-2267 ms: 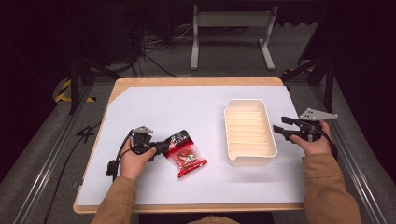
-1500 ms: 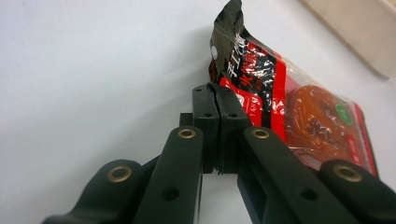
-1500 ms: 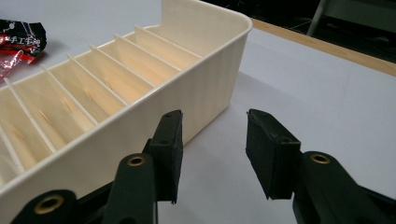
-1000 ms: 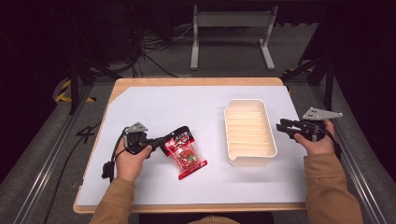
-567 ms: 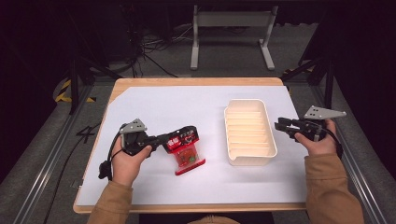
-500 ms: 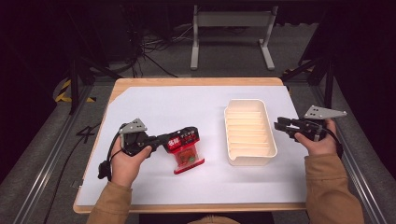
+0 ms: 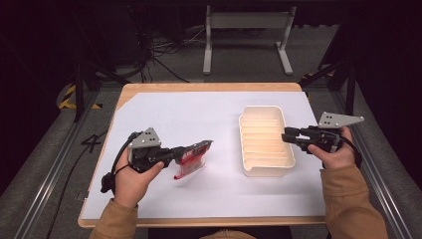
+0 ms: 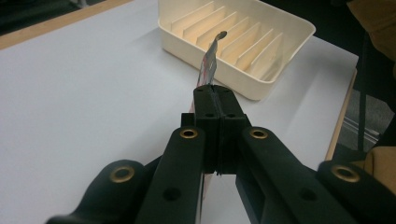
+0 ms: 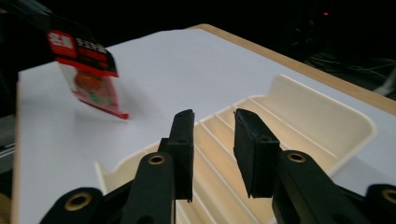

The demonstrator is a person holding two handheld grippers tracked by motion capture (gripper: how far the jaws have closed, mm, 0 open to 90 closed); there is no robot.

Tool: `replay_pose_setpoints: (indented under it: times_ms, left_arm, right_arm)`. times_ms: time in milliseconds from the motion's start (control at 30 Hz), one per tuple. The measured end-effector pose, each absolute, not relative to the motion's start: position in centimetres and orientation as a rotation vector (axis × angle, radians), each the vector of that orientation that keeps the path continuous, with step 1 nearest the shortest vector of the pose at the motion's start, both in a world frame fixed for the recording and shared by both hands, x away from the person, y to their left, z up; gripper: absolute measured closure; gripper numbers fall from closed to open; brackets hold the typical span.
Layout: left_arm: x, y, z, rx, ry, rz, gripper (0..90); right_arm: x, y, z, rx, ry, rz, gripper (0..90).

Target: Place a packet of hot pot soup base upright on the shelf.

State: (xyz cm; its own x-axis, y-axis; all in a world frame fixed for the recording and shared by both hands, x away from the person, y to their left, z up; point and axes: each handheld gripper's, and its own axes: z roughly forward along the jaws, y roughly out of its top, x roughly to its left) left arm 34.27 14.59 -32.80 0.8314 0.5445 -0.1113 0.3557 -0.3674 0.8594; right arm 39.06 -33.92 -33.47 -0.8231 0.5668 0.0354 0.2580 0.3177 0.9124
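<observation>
Left of centre in the high view, the left tongs are clamped tight on a red snack packet — lifted off the white surface. At right, the right tongs hang partly open and empty over the cream ridged tray.

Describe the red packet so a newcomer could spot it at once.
On the white-covered wooden table, look left of the cream ribbed plastic tray. The flat red-and-clear snack packet hangs above the sheet, pinched by the left gripper: the one red thing here.
</observation>
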Motion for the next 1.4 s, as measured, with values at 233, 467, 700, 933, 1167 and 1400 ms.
replay_pose_setpoints:
  times_ms: [233, 467, 700, 933, 1167, 1400]
  left_arm:
    - [33.4, 14.3, -31.8, 1.966, 0.621, 0.230, 90.0]
    - [32.6, 12.7, -31.1, 1.946, 0.545, 0.162, 90.0]
    - [32.1, 11.3, -30.8, 1.928, 0.495, 0.164, 90.0]
    - [31.6, 10.2, -30.5, 1.907, 0.455, 0.171, 90.0]
    - [31.2, 9.0, -30.5, 1.916, 0.402, 0.171, 90.0]
    - [31.2, 8.4, -30.8, 1.915, 0.390, 0.126, 90.0]
  right_arm:
    - [38.0, -31.4, -32.3, 0.624, 2.360, 1.562, 65.7]
    - [37.0, -28.2, -32.1, 0.512, 2.446, 1.621, 61.8]
    - [36.2, -25.1, -32.2, 0.398, 2.526, 1.618, 59.6]
    - [35.8, -23.8, -32.4, 0.354, 2.540, 1.612, 58.4]
    - [35.5, -22.5, -32.6, 0.302, 2.540, 1.603, 52.8]
    - [35.2, -21.5, -32.9, 0.231, 2.582, 1.597, 62.8]
